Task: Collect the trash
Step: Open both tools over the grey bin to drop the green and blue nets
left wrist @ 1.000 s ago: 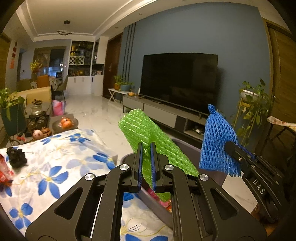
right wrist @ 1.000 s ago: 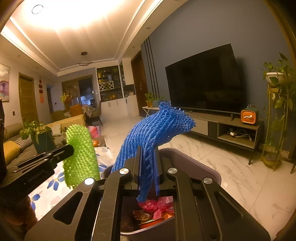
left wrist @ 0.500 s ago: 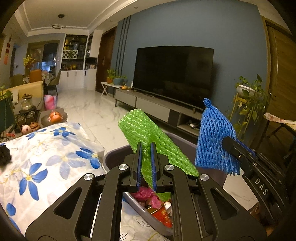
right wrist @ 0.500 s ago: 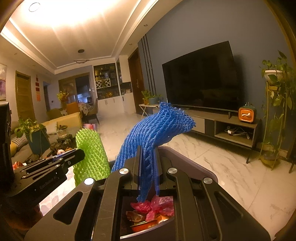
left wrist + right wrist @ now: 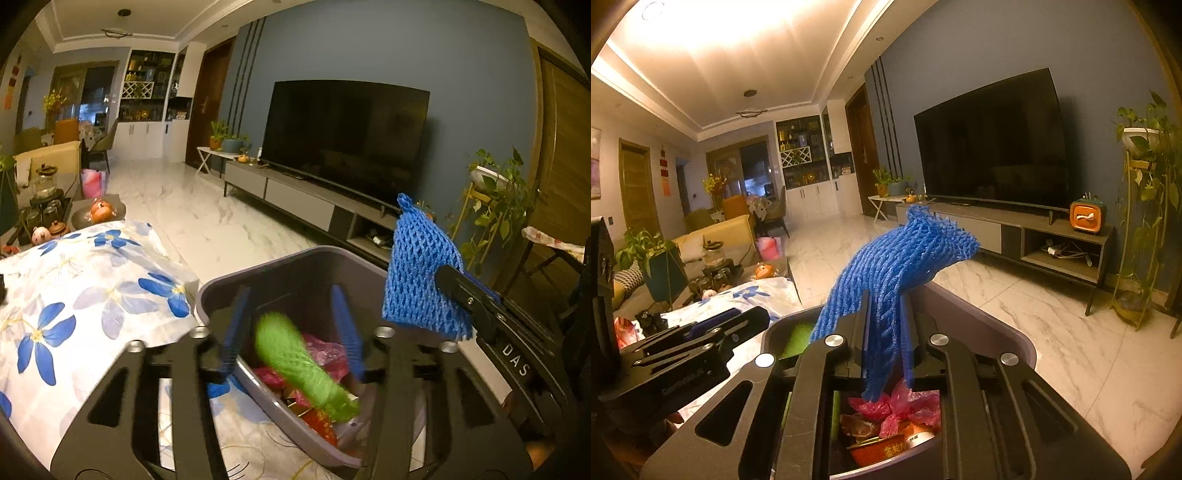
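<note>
A table (image 5: 92,295) covered with a white cloth printed with blue flowers (image 5: 48,339) filled the lower left of the left wrist view. A grey bin (image 5: 295,258) stood at its near edge, though what its base rested on could not be told. Past the cloth, a dark tray of glass jars (image 5: 44,206) and a plate of orange fruit (image 5: 99,214) stood on a further surface. Beyond lay a white marble floor (image 5: 207,221).
</note>
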